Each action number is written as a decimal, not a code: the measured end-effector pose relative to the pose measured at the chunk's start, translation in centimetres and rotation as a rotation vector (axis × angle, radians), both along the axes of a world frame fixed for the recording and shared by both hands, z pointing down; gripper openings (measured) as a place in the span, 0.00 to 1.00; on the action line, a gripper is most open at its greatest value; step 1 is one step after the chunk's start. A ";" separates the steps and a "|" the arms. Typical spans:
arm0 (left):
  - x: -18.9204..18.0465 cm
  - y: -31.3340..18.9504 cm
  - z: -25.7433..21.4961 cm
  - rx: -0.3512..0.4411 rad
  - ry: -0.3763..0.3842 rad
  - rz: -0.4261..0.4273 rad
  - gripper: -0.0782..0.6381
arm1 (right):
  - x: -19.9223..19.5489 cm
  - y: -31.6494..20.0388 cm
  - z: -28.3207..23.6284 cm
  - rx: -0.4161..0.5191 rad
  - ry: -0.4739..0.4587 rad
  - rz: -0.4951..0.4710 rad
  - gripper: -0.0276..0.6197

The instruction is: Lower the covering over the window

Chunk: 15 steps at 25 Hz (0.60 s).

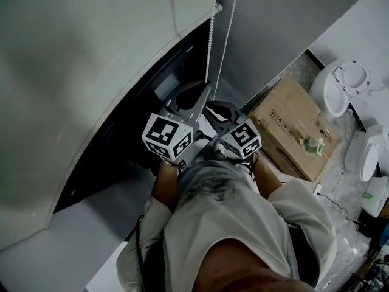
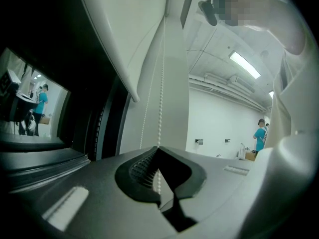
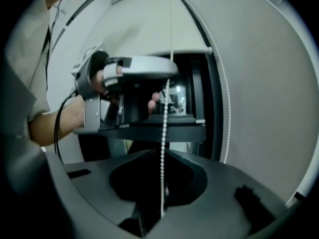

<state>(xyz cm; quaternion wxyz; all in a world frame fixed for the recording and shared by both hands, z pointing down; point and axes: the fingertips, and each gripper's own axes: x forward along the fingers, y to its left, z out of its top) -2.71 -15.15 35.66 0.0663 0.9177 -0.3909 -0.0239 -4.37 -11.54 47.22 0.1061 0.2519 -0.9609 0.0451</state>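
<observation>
Both claws are on the bead chain [image 2: 161,103]: left claw [image 2: 158,149] pinching it, right claw [image 3: 163,156] clamped lower (same strand, apparently). The roller blind [image 3: 149,29] hangs partway over the window [image 3: 185,91]. Pull straight down, smoothly, no jerks.

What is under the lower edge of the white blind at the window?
Under the white blind the dark window opening is uncovered, and the bead chain hangs beside it. The window's upper part is covered by the blind, so it cannot be seen.
</observation>
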 end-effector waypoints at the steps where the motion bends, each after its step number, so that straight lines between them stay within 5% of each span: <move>1: 0.0 0.0 0.0 0.001 -0.002 -0.001 0.12 | 0.4 0.2 -1.4 0.010 -0.064 -0.009 0.15; 4: -0.1 -0.2 0.0 0.003 -0.005 -0.003 0.12 | 2.3 0.4 -7.1 0.058 -0.251 0.001 0.21; 15: 0.6 0.0 0.1 0.004 -0.004 0.012 0.12 | 3.0 -3.1 -22.9 0.396 -0.359 -0.020 0.21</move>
